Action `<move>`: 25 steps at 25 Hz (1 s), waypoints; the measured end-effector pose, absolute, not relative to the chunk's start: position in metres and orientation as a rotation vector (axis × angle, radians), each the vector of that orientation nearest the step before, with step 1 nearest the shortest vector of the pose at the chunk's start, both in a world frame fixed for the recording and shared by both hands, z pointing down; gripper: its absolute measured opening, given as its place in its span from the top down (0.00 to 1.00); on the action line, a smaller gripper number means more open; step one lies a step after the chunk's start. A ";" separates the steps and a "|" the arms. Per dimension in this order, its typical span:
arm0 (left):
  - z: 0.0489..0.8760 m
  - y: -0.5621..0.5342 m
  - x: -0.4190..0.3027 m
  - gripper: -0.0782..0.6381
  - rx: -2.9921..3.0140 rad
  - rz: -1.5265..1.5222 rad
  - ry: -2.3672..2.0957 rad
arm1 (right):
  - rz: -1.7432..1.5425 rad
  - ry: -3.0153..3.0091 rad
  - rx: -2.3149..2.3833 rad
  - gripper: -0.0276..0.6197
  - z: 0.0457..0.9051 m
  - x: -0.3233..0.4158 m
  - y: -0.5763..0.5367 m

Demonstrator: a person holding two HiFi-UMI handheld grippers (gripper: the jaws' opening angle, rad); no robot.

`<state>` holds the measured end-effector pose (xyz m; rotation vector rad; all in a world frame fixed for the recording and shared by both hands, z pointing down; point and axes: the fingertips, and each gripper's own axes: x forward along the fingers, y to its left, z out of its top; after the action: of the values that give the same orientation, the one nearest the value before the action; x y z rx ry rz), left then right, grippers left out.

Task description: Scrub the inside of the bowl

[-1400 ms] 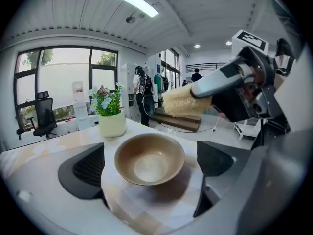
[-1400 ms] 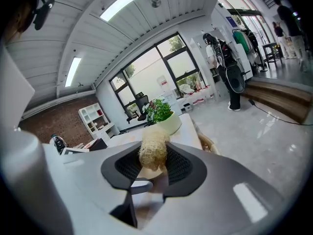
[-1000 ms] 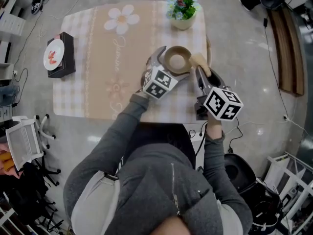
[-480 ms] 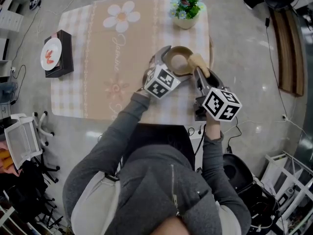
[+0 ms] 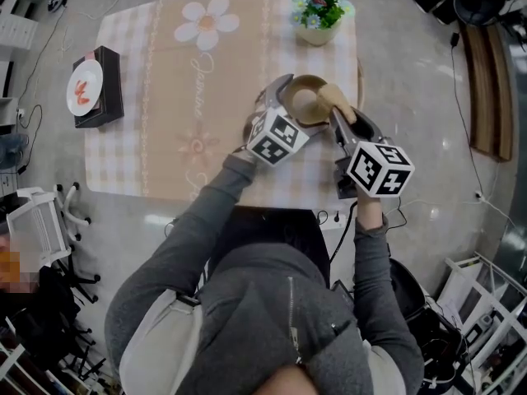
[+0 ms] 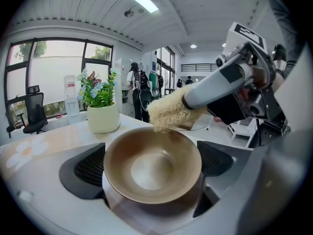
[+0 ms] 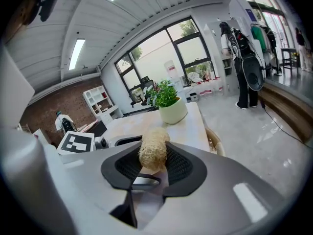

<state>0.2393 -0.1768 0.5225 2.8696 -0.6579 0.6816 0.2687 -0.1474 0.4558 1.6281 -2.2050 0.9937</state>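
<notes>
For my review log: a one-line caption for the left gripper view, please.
Left gripper grips the brown bowl while the right gripper holds a loofah scrubber at its far rim.

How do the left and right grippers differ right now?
The left gripper is shut on the bowl; the right gripper is shut on the scrubber. The left gripper's jaws stand wide apart, one on each side of the bowl, while the right gripper's sit close together on the narrow scrubber. The left gripper holds the bowl's sides; the right gripper brings the scrubber to its rim. Both are loaded.
</notes>
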 end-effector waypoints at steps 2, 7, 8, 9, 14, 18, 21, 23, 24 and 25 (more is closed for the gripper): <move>0.522 -0.177 0.240 0.08 2.871 0.680 -0.662 | 0.937 -2.202 1.569 0.77 0.454 0.267 -0.151; 0.522 -0.178 0.240 0.08 2.872 0.679 -0.665 | 0.836 -2.187 1.379 0.77 0.455 0.260 -0.157; 0.522 -0.178 0.241 0.08 2.871 0.679 -0.664 | 0.816 -2.184 1.332 0.77 0.454 0.258 -0.157; 0.522 -0.178 0.241 0.08 2.871 0.679 -0.663 | 0.795 -2.179 1.279 0.77 0.453 0.256 -0.157; 0.521 -0.178 0.240 0.08 2.871 0.677 -0.662 | 0.662 -2.111 0.973 0.77 0.451 0.244 -0.158; 0.522 -0.178 0.240 0.08 2.869 0.682 -0.663 | 0.491 -1.996 0.730 0.77 0.456 0.236 -0.162; 0.523 -0.178 0.241 0.08 2.870 0.681 -0.664 | 0.436 -1.910 0.554 0.77 0.463 0.228 -0.160; 0.522 -0.178 0.241 0.08 2.870 0.680 -0.664 | 0.431 -1.870 0.477 0.78 0.466 0.224 -0.161; 0.522 -0.178 0.240 0.08 2.870 0.680 -0.664 | 0.435 -1.853 0.449 0.78 0.467 0.222 -0.163; 0.522 -0.178 0.240 0.08 2.869 0.680 -0.664 | 0.439 -1.832 0.424 0.78 0.468 0.221 -0.166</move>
<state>0.2404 -0.1782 0.5222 2.8690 -0.6641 0.6801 0.2209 -0.1657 0.4685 0.4243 -1.8325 0.4390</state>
